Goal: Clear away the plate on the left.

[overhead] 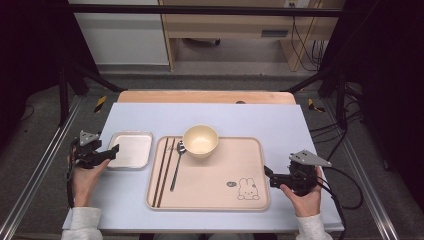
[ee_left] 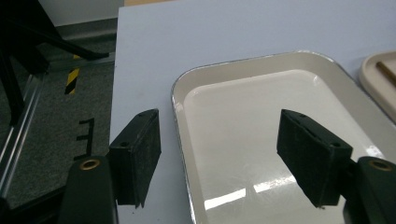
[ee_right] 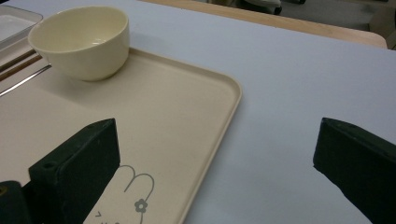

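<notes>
Left claw (overhead: 114,148) apart, straddling the near left rim of the small rectangular white enamel-looking tray (ee_left: 261,140) with rounded corners; one pad (ee_left: 144,154) outside over the pale blue surface (overhead: 210,117), the other over the tray's glossy floor, neither pressing yet. Tray lying flat on the surface, just left of the large beige plastic serving tray (overhead: 250,170) with its rabbit print, the two close but apart. Probably light and stiff, with a hard, slick glaze that could slide under the pads; likely to chip or clatter if dropped. Best hold: the raised rolled rim at the left edge, one pad under the lip and one inside, pinched firmly before lifting, kept level.

Right claw (ee_right: 215,163) also apart, hovering over the right edge of the beige tray, gripping nothing. On that tray: a cream round bowl (overhead: 200,140), a metal spoon (overhead: 176,167), a pair of dark chopsticks (overhead: 163,170).
</notes>
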